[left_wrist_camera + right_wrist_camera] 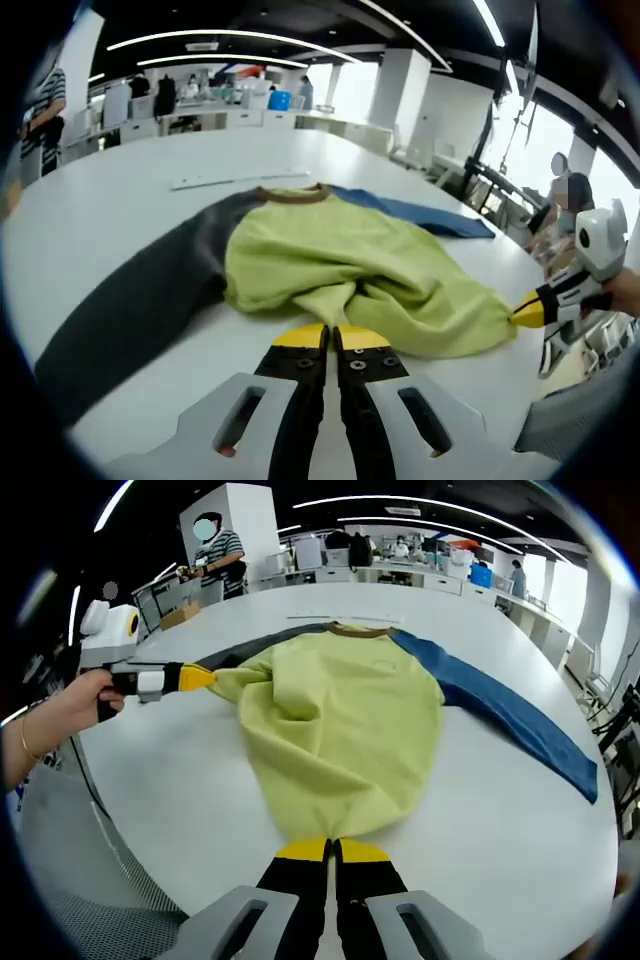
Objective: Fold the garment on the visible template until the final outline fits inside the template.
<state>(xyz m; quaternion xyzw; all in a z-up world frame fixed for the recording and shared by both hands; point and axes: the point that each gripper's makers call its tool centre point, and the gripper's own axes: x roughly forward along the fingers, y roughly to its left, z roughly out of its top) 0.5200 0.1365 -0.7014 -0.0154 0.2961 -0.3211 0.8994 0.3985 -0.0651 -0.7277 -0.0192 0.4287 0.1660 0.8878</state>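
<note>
My right gripper (pixel 331 852) has its yellow-tipped jaws pressed together on the bottom hem of the lime-green cotton shirt body (pixel 340 720), at the near edge of the white table (pixel 190 800). My left gripper (pixel 205 677) is likewise clamped, its tip pinching a bunched side fold of the same fabric toward the table's left edge; in the left gripper view its jaws (pixel 331 340) meet right at the crumpled green edge (pixel 340 260).

The garment's long axis runs from my right gripper's hem grip away to the brown collar (pixel 357 631) at the far side. The dark grey sleeve (pixel 140 300) trails along the left side, and the blue sleeve (pixel 510 715) stretches toward the right edge.

Judgement: the right gripper sits on the long axis, so a hem-to-collar fold would fall to it. No template outline can be made out.
</note>
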